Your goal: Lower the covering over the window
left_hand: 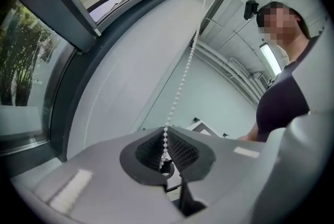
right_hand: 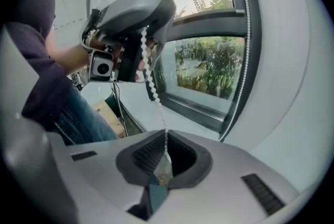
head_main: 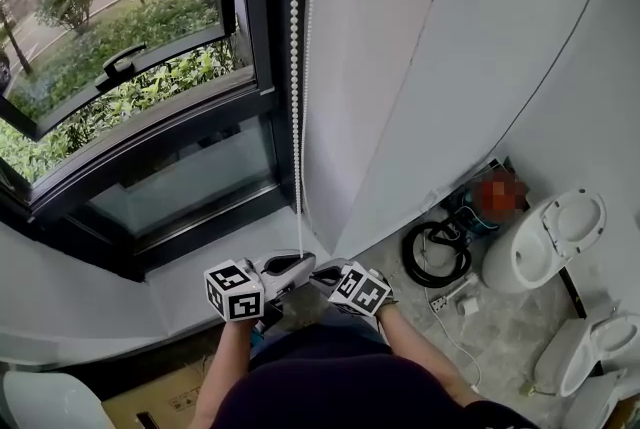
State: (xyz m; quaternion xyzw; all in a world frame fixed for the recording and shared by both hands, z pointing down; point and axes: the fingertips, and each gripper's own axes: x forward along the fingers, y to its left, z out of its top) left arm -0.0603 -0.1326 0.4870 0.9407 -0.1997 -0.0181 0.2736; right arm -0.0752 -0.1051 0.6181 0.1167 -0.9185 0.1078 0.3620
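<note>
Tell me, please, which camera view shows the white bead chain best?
The head view: the bead chain hangs in one long run beside the window frame, down to the left tongs. The left gripper view shows only the stretch rising from the left tongs. The right gripper view shows a short piece above the right tongs.

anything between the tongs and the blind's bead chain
Nothing visible. The left tongs and the right tongs are each shut directly on the bead chain, which hangs free beside the window frame.

Unfinished room: loose toilets (head_main: 545,242) and coiled cable (head_main: 437,253) on floor (head_main: 500,327).
</note>
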